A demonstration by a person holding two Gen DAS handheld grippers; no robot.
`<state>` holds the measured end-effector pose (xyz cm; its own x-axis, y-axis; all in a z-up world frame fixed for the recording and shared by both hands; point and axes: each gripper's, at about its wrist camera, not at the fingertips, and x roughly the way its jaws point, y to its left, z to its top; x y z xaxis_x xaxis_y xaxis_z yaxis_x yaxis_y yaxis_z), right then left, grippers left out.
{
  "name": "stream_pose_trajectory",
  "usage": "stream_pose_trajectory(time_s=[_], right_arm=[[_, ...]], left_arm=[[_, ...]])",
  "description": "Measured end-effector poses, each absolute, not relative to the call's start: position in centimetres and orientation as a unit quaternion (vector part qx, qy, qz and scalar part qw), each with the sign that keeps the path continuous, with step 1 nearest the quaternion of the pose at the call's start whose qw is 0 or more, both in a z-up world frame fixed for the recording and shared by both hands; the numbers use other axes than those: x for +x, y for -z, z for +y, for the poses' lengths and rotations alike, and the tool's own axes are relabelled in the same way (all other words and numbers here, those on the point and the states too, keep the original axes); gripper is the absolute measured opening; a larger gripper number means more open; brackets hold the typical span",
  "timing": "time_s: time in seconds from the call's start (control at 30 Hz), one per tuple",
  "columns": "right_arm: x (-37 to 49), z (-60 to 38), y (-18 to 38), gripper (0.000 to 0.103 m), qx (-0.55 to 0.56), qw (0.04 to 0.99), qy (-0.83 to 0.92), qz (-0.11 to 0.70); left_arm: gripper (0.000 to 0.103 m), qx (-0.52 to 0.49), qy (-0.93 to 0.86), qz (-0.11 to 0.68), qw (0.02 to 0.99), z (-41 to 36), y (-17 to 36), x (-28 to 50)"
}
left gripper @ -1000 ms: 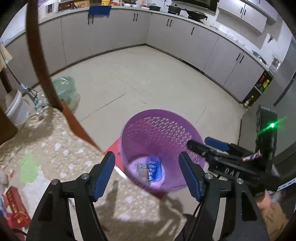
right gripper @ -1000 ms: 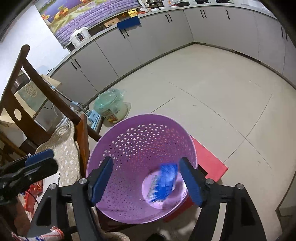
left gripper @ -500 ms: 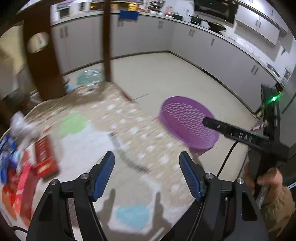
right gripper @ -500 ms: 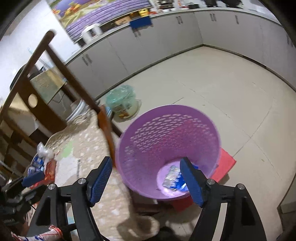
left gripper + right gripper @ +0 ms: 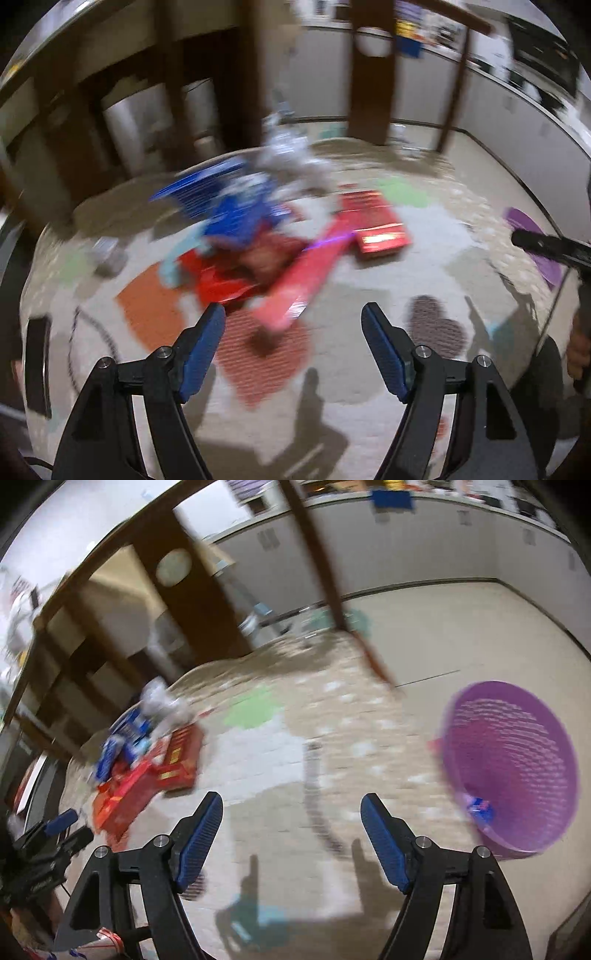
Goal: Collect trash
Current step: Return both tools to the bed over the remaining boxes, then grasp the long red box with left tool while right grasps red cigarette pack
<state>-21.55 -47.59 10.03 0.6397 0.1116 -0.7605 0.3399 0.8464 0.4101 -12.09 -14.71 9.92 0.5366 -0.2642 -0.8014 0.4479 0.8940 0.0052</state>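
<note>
left tongs point(image 5: 291, 325): jaws apart and just been widening, nothing between; trash pile point(image 5: 280, 236) on the tablecloth point(image 5: 424, 236) just beyond the tips. right tongs point(image 5: 291, 812): likewise parted, widening, empty; pile to their left, purple basket point(image 5: 517, 760) to their right.

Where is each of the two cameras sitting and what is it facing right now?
Left wrist: on the left gripper, jaws open and empty, facing the wrapper pile on the table; a hand shows at right.
Right wrist: on the right gripper, open and empty, facing the tablecloth and purple basket.
Shared: the pile, tablecloth, basket and each other's gripper.
</note>
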Motion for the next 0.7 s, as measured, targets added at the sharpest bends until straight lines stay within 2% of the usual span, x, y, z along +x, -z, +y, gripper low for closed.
stream_pose_trajectory(time_s=[0.2, 0.43, 0.7], right_arm=[[-15.9, -42.1, -9.1, 0.081, 0.261, 0.854, 0.005, 0.451], [-10.5, -39.2, -8.2, 0.081, 0.258, 0.839, -0.017, 0.479], [-5.0, -37.7, -7.2, 0.081, 0.238, 0.83, -0.004, 0.505]], left_arm=[[0.075, 0.079, 0.199, 0.437, 0.873, -12.7, -9.3, -10.8], [0.075, 0.129, 0.229, 0.412, 0.872, -15.0, -8.6, -10.3], [0.075, 0.149, 0.254, 0.428, 0.855, -17.5, -6.7, -8.3]])
